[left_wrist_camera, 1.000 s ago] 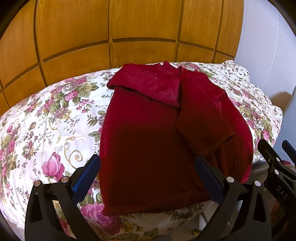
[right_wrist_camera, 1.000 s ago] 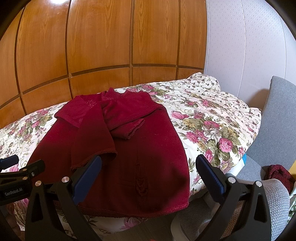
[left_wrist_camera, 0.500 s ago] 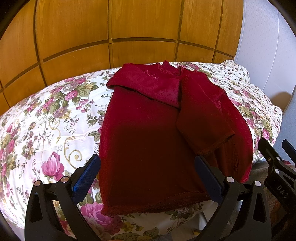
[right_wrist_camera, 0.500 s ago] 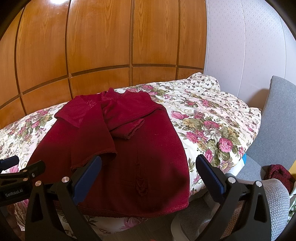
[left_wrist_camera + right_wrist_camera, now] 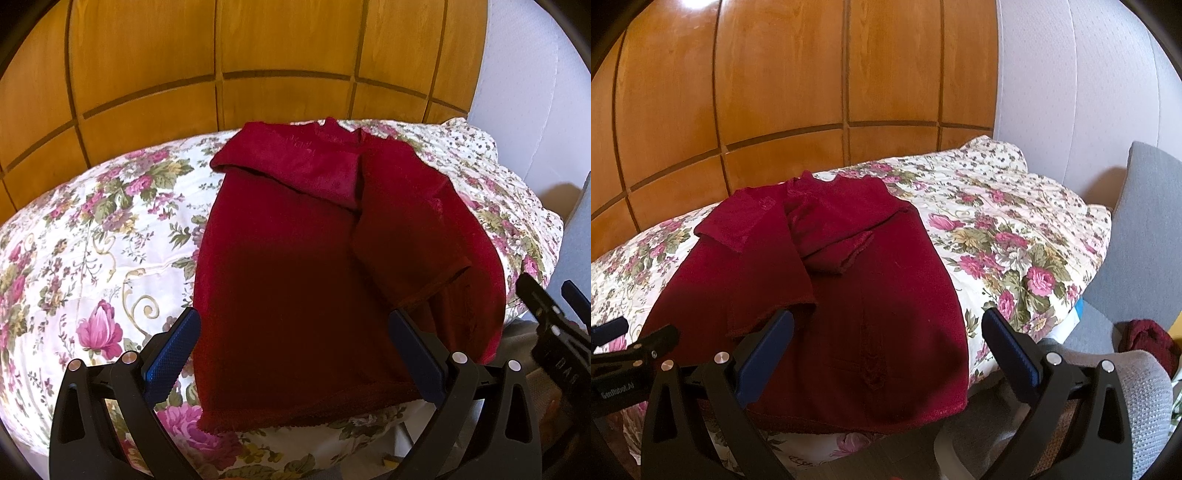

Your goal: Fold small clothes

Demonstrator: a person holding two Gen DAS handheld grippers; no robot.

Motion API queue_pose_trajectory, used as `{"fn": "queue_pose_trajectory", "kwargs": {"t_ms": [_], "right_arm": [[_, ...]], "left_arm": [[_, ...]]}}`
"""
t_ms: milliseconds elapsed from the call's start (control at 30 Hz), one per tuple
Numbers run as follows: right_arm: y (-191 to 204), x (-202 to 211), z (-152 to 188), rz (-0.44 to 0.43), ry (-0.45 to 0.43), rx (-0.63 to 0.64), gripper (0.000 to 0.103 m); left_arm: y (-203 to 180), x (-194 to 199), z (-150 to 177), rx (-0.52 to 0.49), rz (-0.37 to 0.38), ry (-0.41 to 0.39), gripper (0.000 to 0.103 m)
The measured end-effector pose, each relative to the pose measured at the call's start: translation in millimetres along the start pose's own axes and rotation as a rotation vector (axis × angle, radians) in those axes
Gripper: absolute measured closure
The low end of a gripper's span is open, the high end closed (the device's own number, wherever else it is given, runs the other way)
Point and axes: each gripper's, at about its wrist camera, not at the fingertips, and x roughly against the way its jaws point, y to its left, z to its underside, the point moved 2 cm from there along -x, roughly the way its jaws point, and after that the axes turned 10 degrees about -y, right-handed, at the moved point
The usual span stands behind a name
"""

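On the floral quilt [image 5: 92, 236], a dark red garment [image 5: 295, 280] is lying flat with both sleeves folded in across its chest, its neckline pointing toward 12 o'clock and its hem running along the near edge of the bed. Behind the bed, a wooden panelled wall [image 5: 258, 55] is filling the upper part of both views.

Seen from the left wrist camera, the left gripper [image 5: 295, 354] is hovering just short of the hem with its jaws spread wide and nothing between them. Its left pad is sitting at about 8 o'clock over the quilt just beside the garment's side edge, while its right pad is overlapping the cloth at about 4 o'clock (whether it is actually touching the fabric cannot be told).

From the right wrist camera, the right gripper [image 5: 886, 354] is likewise standing wide open and empty, with the red garment's [image 5: 849, 314] lower half lying between its two pads. Its left pad is appearing over the folded sleeve cuff at 8 o'clock, and its right pad is sitting at 4 o'clock over the quilt's [image 5: 1015, 229] edge, just beside the hem corner. A grey chair [image 5: 1145, 240] is standing at 3 o'clock.
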Motion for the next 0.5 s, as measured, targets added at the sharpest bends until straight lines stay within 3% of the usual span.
{"fn": "queue_pose_trajectory", "kwargs": {"t_ms": [200,333,500], "right_arm": [[-10.7,-23.1,4.1,-0.044,0.102,-0.076,0.002],[-8.1,-38.6,6.6,-0.102,0.168,-0.095,0.002],[8.3,-49.7,2.5,-0.158,0.184,-0.028,0.002]], "left_arm": [[9.0,-20.3,7.3,0.037,0.023,0.090,0.003],[12.3,-28.4,6.6,0.035,0.014,0.098,0.003],[17.7,-46.6,-1.3,0.014,-0.013,0.100,0.003]]}}
